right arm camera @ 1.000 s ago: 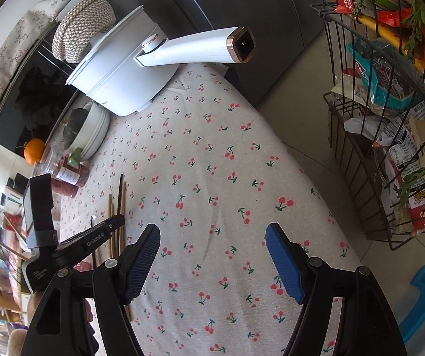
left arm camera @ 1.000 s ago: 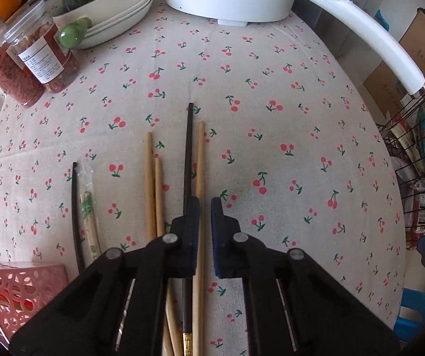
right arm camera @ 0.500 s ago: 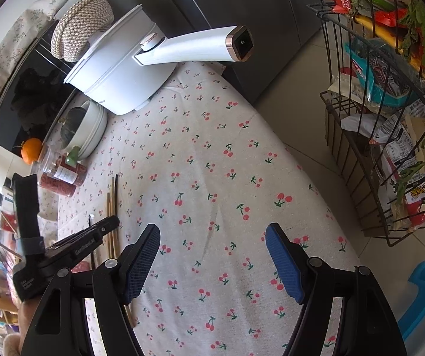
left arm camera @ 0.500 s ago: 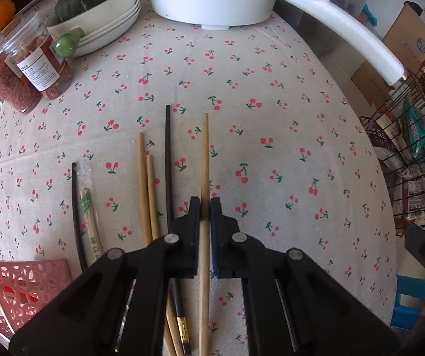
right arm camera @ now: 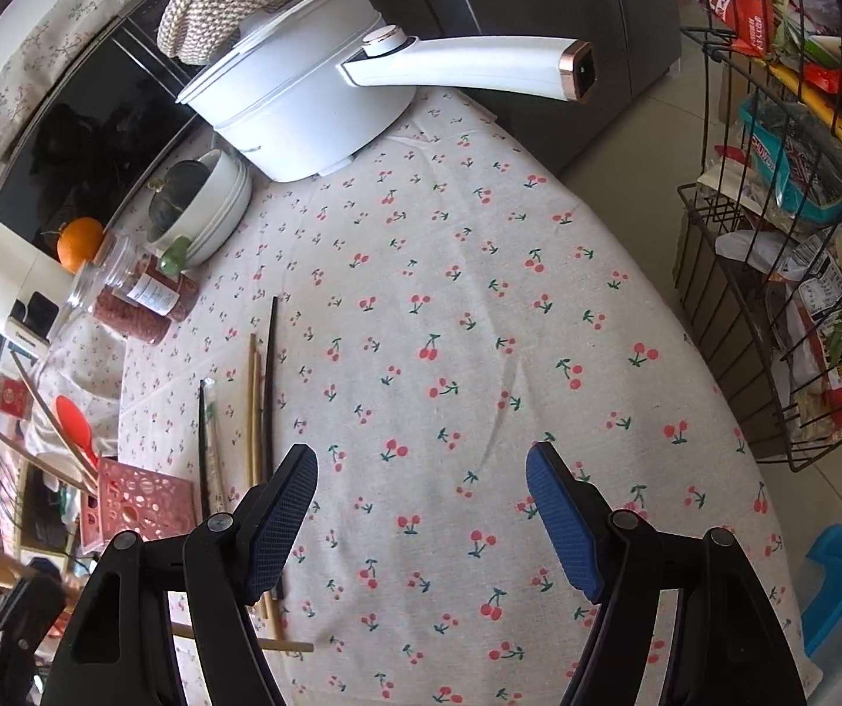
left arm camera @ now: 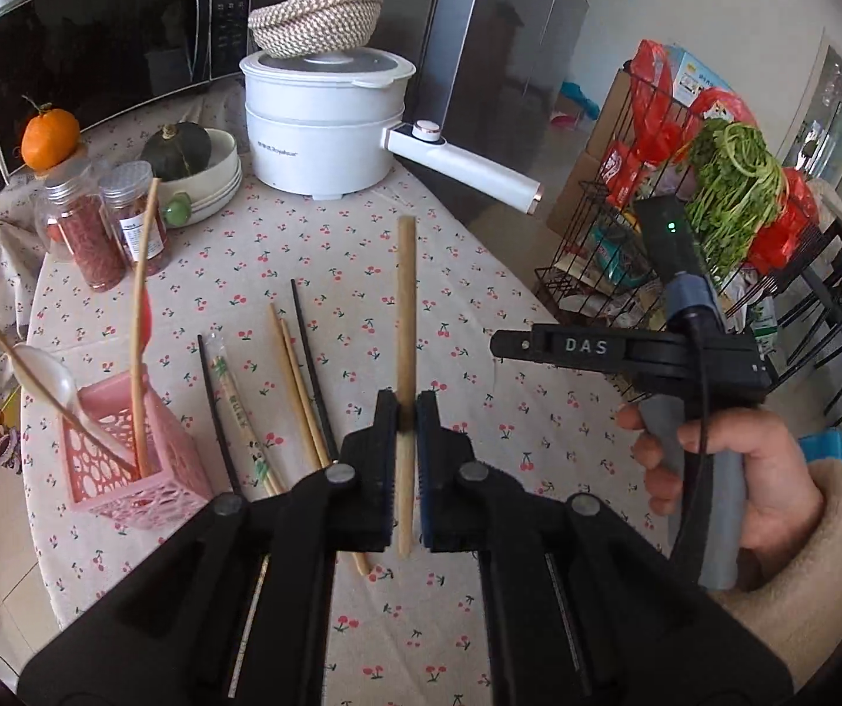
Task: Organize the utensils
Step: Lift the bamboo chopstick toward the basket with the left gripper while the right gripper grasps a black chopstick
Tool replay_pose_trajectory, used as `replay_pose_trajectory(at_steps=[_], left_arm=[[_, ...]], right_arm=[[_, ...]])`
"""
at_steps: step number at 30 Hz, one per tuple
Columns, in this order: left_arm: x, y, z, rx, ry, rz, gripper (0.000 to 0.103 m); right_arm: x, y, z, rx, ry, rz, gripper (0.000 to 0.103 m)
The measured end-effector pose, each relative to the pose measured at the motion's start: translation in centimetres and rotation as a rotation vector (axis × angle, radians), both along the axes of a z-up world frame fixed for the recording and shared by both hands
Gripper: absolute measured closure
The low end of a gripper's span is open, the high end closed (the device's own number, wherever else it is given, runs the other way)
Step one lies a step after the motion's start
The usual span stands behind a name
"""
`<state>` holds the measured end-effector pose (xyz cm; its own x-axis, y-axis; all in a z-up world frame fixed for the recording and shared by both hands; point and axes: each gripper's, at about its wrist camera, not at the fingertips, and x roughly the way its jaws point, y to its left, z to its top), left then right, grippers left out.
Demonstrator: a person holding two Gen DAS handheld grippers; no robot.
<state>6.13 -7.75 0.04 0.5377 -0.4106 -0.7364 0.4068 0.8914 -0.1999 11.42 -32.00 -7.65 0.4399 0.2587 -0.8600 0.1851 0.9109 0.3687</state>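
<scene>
One wooden chopstick (left arm camera: 404,317) sits clamped in our left gripper (left arm camera: 406,406), raised off the cherry-print tablecloth (left arm camera: 480,306); our right gripper (right arm camera: 421,506) hangs spread wide, holding nothing. Beyond, we list loose chopsticks (left arm camera: 297,376) lying beside a pink utensil basket (left arm camera: 127,459), then a white electric pot (left arm camera: 321,117) farthest back.

Bright daylight, sharp, fisheye-warped dark edges

"DAS" | on right gripper (left arm camera: 627,353); "Royalstar" | on white pot (left arm camera: 327,135)
</scene>
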Motion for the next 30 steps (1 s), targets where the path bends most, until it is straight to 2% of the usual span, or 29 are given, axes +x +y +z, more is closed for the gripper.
replay_pose_trajectory(at_steps=[5,8,12,16,20,26,28,30], left_arm=[[-2.2,4.9,1.2,-0.087,-0.068,0.055,0.096],[-2.6,6.7,1.4,-0.132,-0.056,0.07,0.096],[-3.1,8.4,1.6,-0.142,-0.07,0.091,0.096],[-3.1,10.4,1.1,-0.159,-0.046,0.112,0.096],[-2.8,12.0,0.8,-0.181,-0.023,0.138,0.096],[-2.8,13.4,0.7,-0.214,-0.005,0.158,0.096],[-2.8,13.7,0.6,-0.21,0.001,0.164,0.096],[-2.8,13.9,0.3,-0.202,0.006,0.17,0.096]], right_arm=[[1.4,3.3,-0.8,-0.015,0.02,0.04,0.028],[2.3,5.3,-1.6,-0.026,0.037,0.06,0.028],[3.9,7.5,-2.6,-0.049,0.04,0.081,0.028],[5.6,9.5,-3.4,-0.05,0.023,0.087,0.029],[7.3,10.9,-4.4,-0.032,0.017,0.084,0.044],[8.9,12.8,-5.9,-0.059,0.035,0.1,0.065],[9.1,13.8,-6.3,-0.111,0.031,0.121,0.068],[9.3,15.0,-6.2,-0.208,0.016,0.163,0.074]])
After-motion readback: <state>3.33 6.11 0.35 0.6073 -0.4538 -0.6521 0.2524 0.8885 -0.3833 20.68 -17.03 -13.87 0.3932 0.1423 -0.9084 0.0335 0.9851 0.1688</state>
